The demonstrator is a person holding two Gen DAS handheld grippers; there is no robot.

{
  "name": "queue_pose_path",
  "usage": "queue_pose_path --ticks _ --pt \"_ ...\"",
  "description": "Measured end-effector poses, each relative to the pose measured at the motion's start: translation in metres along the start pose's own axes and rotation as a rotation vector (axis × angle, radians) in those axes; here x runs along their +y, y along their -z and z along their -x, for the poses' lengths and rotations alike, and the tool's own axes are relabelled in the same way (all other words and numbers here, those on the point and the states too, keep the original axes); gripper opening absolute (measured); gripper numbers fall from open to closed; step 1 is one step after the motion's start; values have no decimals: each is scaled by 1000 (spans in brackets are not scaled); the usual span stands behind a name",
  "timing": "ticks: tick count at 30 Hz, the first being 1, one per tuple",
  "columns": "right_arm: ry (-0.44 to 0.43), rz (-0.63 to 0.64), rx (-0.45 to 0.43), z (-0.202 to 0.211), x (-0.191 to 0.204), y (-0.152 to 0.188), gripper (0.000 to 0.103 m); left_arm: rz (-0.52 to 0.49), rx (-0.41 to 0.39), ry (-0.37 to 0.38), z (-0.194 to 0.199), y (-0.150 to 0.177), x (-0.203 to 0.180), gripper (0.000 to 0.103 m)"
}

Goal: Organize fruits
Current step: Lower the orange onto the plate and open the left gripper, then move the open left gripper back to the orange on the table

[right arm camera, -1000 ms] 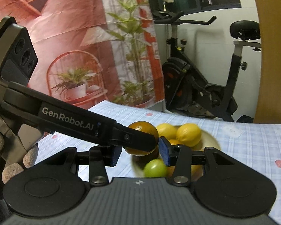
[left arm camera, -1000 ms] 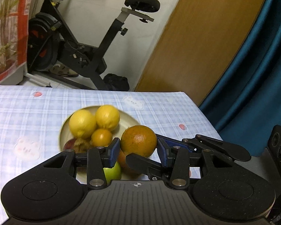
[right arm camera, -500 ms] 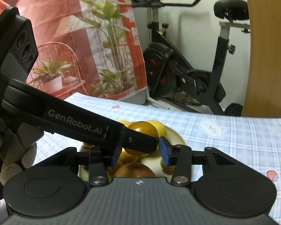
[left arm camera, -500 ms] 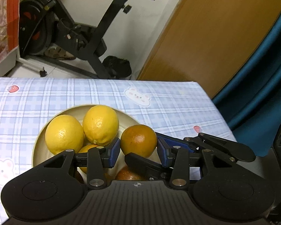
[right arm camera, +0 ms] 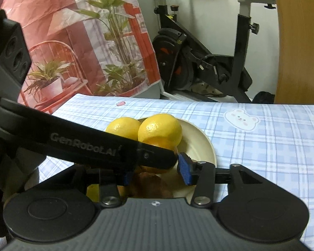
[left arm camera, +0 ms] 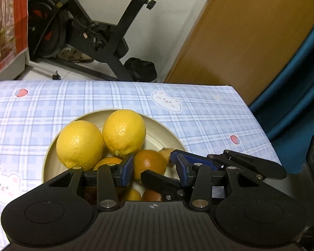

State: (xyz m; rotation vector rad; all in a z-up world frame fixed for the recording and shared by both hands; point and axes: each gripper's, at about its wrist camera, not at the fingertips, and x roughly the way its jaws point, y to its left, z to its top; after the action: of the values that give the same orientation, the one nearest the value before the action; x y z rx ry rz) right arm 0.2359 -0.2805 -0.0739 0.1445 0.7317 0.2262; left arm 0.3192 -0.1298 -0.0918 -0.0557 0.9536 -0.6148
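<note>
Resting on the checked counter (left arm camera: 198, 115), a cream plate (left arm camera: 157, 129) is heaped with fruit, and the orange (left arm camera: 149, 164) is set on the pile's near side, just in front of two lemons (left arm camera: 79, 144). It is bracketed by the left gripper (left arm camera: 153, 167) and the right gripper (right arm camera: 156, 174), which cross over it. Both pairs of jaws have just been opening, with the orange between them and a gap visible at one pad of each.

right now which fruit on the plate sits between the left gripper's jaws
The dark orange, in front of the two big yellow lemons, on the plate.
</note>
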Motion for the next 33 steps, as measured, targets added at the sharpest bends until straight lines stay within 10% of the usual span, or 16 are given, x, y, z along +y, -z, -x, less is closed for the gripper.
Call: queue_pose_path --ticks 33 --pt "96 -11 -101 124 70 78 50 -98 -183 -120 135 119 -44 48"
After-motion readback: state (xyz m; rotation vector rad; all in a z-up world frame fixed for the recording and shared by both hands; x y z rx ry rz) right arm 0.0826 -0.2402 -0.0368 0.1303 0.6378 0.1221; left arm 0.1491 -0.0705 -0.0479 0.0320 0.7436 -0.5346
